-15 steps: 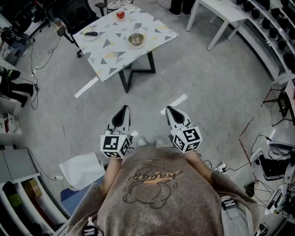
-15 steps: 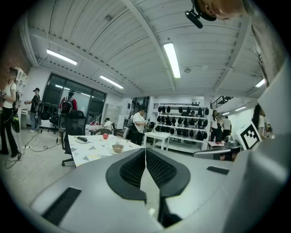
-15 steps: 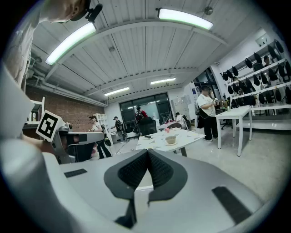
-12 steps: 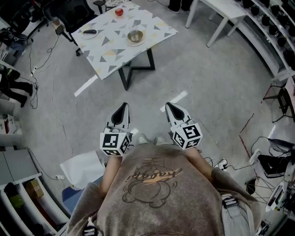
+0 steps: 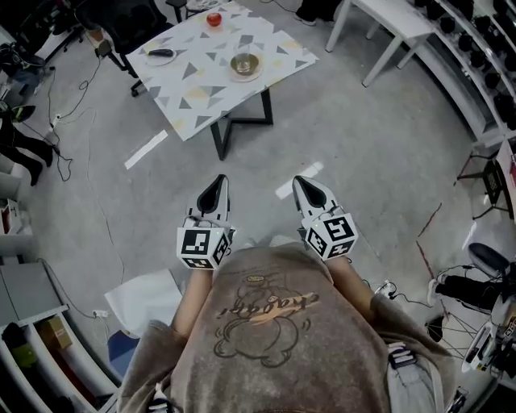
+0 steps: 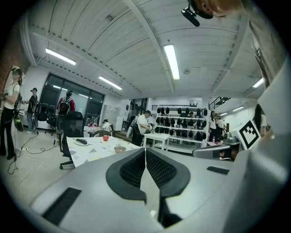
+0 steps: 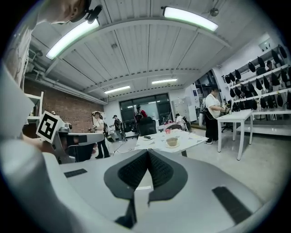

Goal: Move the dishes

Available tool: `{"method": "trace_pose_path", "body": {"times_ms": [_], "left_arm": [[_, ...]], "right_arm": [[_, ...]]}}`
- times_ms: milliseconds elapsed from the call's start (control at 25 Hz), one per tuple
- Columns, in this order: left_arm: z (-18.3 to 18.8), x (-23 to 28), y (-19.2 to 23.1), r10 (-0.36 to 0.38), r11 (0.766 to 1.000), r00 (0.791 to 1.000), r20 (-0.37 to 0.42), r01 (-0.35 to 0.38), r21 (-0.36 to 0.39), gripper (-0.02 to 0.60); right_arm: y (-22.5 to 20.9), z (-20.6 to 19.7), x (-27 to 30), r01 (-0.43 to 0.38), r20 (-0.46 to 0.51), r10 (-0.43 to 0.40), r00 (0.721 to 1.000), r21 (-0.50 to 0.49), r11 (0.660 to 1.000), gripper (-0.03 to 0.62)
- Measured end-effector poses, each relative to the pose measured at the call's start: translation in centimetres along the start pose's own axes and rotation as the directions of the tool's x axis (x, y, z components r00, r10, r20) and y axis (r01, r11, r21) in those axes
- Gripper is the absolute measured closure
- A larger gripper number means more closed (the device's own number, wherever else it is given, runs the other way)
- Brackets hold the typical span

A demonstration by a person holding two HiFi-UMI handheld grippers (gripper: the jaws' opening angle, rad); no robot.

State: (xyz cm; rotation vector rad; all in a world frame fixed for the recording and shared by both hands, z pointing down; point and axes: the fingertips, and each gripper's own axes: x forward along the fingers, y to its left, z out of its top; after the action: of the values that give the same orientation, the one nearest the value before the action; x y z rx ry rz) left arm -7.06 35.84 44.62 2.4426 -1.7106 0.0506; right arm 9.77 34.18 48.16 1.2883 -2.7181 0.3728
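Lab / test-floor type space, not a home. Bare grey concrete floor (image 5: 363, 129) w/ loose cables (image 5: 53, 121) and white tape strips (image 5: 145, 149). Wall racks (image 6: 182, 123) hold rows of identical dark gear, too small to ID. Ribbed white ceiling (image 7: 136, 54) w/ strip lights (image 6: 172, 61), brick wall (image 7: 68, 102), big dark windows (image 7: 132, 107). Plain white table (image 5: 387, 20), swivel chair (image 6: 72, 129), cloth-covered worktop (image 5: 193, 89) mid-floor. Several people (image 6: 9, 113) stand about.

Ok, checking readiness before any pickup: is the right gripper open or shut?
Shut: the right gripper has its jaws touching at the tips, with nothing between them.
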Motion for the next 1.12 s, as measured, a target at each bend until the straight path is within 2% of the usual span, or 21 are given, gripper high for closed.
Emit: {"method": "trace_pose_path", "body": {"times_ms": [200,560,880,1120], "left_arm": [[-0.1,1.1,1.9,-0.024,1.000,1.000,0.005,0.024,-0.002,0.558],[-0.1,4.8,5.6,-0.021,0.999,1.000,-0.002,0.021,-0.030,0.558],[1.1,12.5,8.7,-0.026,1.000,1.000,0.004,0.026,-0.015,0.558],[3.1,20.2,11.0,-0.024,1.000,1.000,0.008,0.024,-0.004,0.558]], "right_arm": [[-0.6,-0.2,1.6,0.045,-0.007,-0.045,0.999,-0.012,0.999,0.591],[-1.4,0.3,6.6,0.032,-0.037,-0.032,0.999,-0.014,0.999,0.591],[-6.5,1.8,12.5,0.055,-0.030,-0.055,0.998,-0.002,0.998,0.591],[-11.6,4.1,18.3,0.037,-0.042,-0.037,0.998,0.005,0.999,0.591]]}}
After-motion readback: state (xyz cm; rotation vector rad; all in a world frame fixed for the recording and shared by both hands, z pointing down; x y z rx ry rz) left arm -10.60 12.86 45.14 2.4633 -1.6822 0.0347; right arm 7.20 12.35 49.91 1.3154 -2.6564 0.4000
